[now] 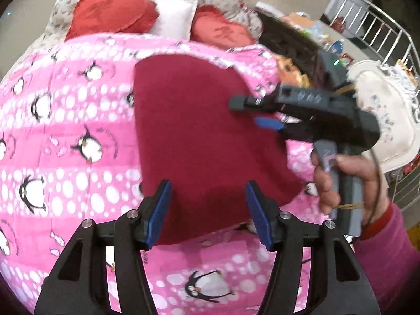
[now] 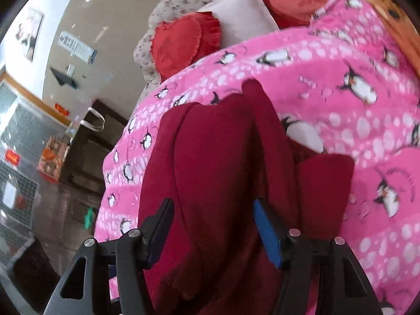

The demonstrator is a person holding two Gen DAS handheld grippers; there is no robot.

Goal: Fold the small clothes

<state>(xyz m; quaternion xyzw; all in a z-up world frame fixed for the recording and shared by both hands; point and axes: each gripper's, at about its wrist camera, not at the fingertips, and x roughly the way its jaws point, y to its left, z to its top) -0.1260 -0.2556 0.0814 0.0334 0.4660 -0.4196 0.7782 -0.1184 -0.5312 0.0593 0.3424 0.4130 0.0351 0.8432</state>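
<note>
A dark red garment [image 1: 199, 136] lies on a pink penguin-print blanket [image 1: 65, 136]. My left gripper [image 1: 208, 210] is open, its blue pads on either side of the garment's near edge. My right gripper [image 1: 252, 113] shows in the left wrist view at the garment's right edge, held by a hand in a pink sleeve; its jaws look apart. In the right wrist view the right gripper [image 2: 212, 228] is open with folds of the red garment [image 2: 210, 162] between and in front of its pads.
Red heart cushions [image 1: 113, 13] and a white pillow [image 1: 176, 15] lie at the head of the bed. A metal railing [image 1: 380, 31] and cluttered items stand to the right. The bed edge, floor and dark furniture [image 2: 86, 144] show left in the right wrist view.
</note>
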